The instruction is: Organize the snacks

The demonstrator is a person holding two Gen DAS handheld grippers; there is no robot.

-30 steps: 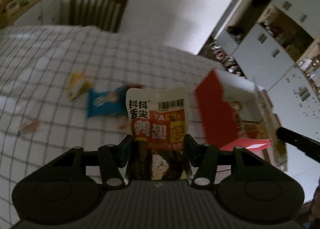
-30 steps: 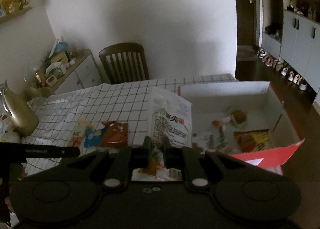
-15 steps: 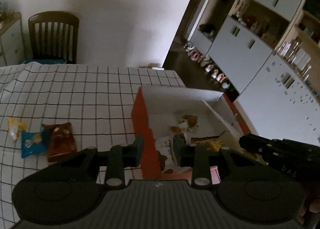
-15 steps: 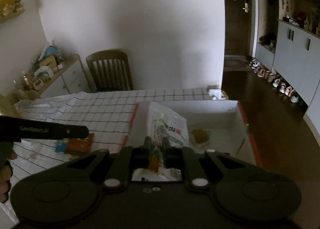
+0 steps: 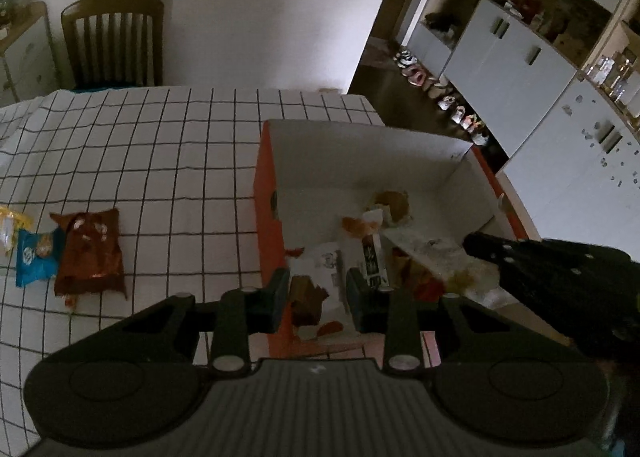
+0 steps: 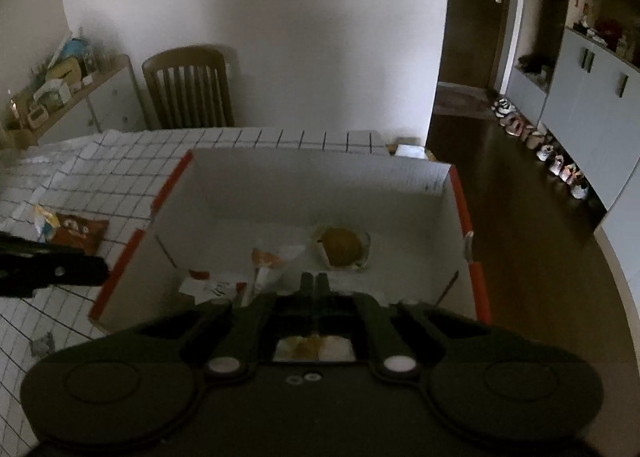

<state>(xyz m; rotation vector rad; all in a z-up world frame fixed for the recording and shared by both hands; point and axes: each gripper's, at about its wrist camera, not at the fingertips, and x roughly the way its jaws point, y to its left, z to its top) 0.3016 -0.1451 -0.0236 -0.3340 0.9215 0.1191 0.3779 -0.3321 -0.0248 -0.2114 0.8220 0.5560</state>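
While both grippers hang over the box, the findings stand as follows.

Box: white inside, orange outside (image 5: 264, 193), open-topped, on the checked tablecloth (image 5: 160, 145); several packets already lie on its floor.
Packets left out: a brown packet (image 5: 90, 253), a blue packet (image 5: 36, 257) and a yellow packet (image 5: 10, 223) lie touching one another on the cloth, well apart from the box.
Left gripper (image 5: 316, 299): jaws apart, nothing between them, above the box's near corner.
Right gripper (image 6: 315, 285): fingers pressed together, nothing seen clamped.
Handling, judged: light, soft, crinkly foil; slippery faces; contents may crush.
Hold, judged: pinch the flat sealed edge or a corner, not the puffed middle.
Risk, judged: overlapping packets may lift together.
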